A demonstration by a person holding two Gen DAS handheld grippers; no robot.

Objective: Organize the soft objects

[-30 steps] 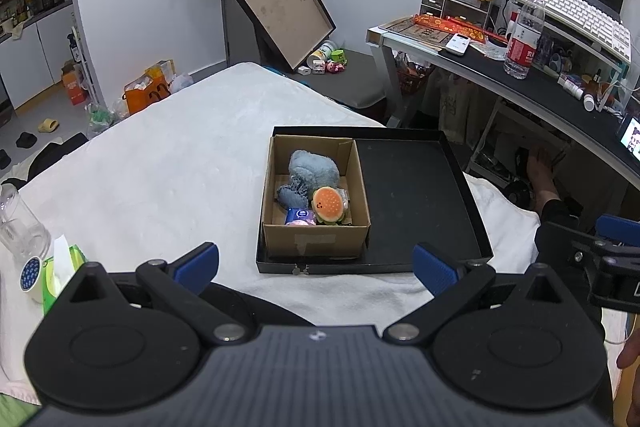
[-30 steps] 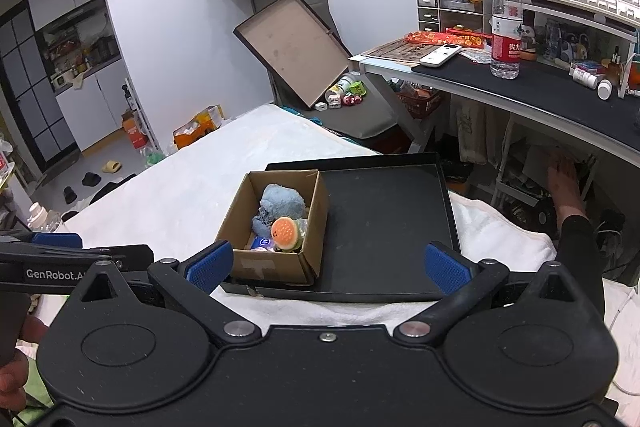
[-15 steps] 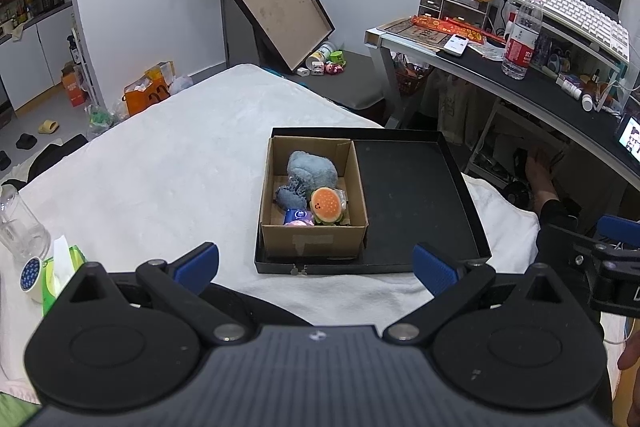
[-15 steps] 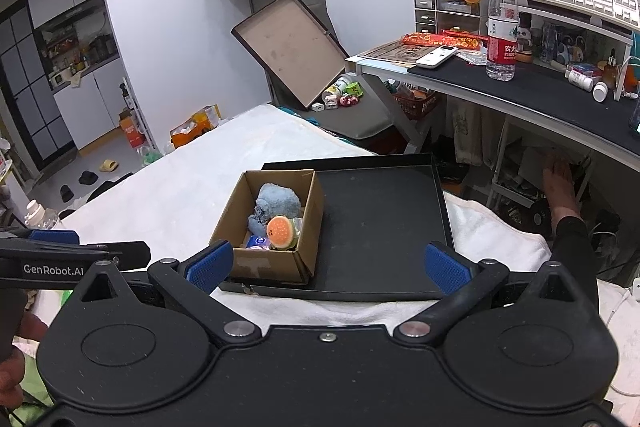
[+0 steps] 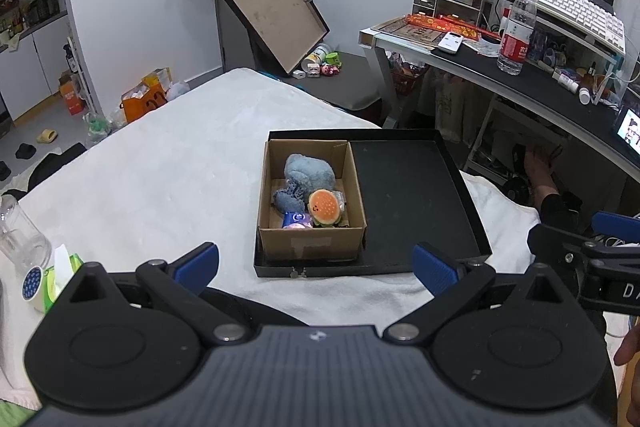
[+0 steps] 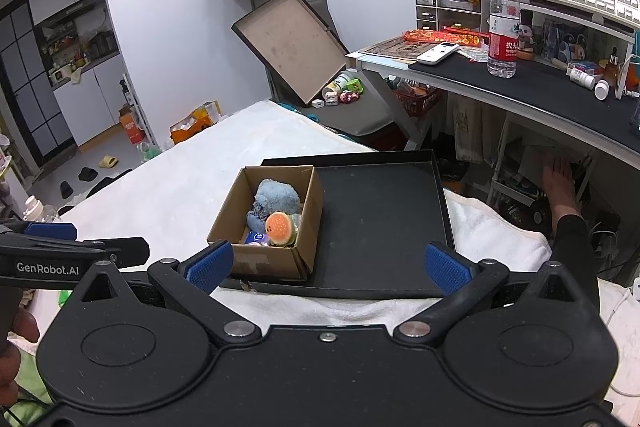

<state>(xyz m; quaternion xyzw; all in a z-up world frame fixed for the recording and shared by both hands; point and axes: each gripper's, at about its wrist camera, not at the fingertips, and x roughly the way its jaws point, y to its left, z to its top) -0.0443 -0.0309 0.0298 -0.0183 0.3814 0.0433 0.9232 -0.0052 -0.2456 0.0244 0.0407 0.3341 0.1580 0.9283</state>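
Observation:
A brown cardboard box (image 5: 312, 247) (image 6: 276, 261) stands in the left half of a black tray (image 5: 416, 199) (image 6: 380, 211) on the white bed. Inside it lie a blue-grey plush (image 5: 308, 173) (image 6: 276, 199), an orange burger plush (image 5: 325, 207) (image 6: 281, 228) and a small blue packet (image 5: 297, 219) (image 6: 255, 238). My left gripper (image 5: 316, 267) is open and empty, held back from the tray's near edge. My right gripper (image 6: 326, 265) is open and empty, also short of the tray.
A glass jar (image 5: 20, 235) and a green tissue pack (image 5: 60, 269) sit at the bed's left edge. A desk (image 6: 520, 87) with a water bottle (image 6: 503, 27) stands on the right. A tray lid (image 6: 290, 43) leans against the far wall.
Both grippers have shifted very slightly; the box and tray sit a touch differently in view. Nothing was taken hold of or let go.

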